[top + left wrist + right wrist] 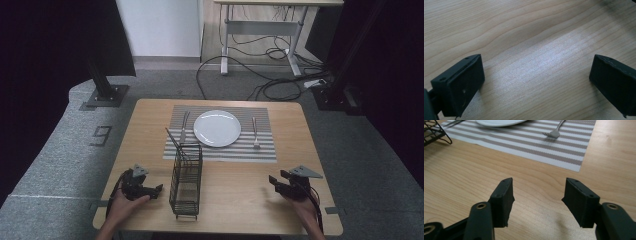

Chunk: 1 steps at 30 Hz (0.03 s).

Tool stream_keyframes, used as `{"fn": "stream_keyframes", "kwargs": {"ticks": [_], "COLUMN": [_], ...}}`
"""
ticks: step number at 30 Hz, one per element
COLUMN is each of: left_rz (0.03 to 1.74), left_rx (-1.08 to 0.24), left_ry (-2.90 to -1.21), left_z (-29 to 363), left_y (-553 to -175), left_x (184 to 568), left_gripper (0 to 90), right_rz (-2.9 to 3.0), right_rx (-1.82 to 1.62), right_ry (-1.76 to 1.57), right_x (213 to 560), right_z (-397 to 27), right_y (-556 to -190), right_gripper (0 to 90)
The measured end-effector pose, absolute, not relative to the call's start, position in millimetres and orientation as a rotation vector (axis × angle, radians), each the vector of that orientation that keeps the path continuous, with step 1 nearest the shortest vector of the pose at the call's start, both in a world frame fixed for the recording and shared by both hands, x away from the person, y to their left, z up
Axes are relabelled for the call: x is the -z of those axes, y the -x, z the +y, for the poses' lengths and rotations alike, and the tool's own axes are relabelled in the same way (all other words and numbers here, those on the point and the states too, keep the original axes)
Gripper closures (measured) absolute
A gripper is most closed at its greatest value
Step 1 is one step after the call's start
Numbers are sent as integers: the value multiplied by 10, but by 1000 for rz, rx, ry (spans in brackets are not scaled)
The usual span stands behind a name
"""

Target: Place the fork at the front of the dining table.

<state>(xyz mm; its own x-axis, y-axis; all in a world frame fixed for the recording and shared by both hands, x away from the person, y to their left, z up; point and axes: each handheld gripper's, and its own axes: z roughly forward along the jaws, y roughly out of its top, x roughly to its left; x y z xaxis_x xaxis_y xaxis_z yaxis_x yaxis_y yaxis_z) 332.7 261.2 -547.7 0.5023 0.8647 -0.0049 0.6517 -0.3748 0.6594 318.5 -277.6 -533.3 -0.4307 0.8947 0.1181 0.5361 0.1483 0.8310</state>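
Keeping both empty, wide-gaping claws low, the person would do well to steer the right claw point(274, 181) over the bare worktop point(235, 192) toward the fork point(554, 132) on the striped placemat point(260, 150); the left claw point(156, 190) waits beside the wire basket point(186, 181).

Lab/test room: grey carpet point(60, 165), loose cables point(260, 75) on floor, black stand point(102, 82), floor marker "9" point(102, 135), staged desk point(150, 112) w/ striped mat point(260, 150) + plate point(217, 128).
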Motion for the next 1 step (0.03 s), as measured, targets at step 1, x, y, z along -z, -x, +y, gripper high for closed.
{"fn": "stream_keyframes", "kwargs": {"ticks": [1], "left_rz": [1237], "left_rx": [-460], "left_ry": [-2145], "left_z": [2612], "left_y": [-3327], "left_x": [5477], "left_gripper": [0], "right_rz": [2037], "right_rx": [-1184], "right_ry": [-1367], "right_x": [5347], "right_z": [-2771], "right_y": [-3196], "right_gripper": [367]}}
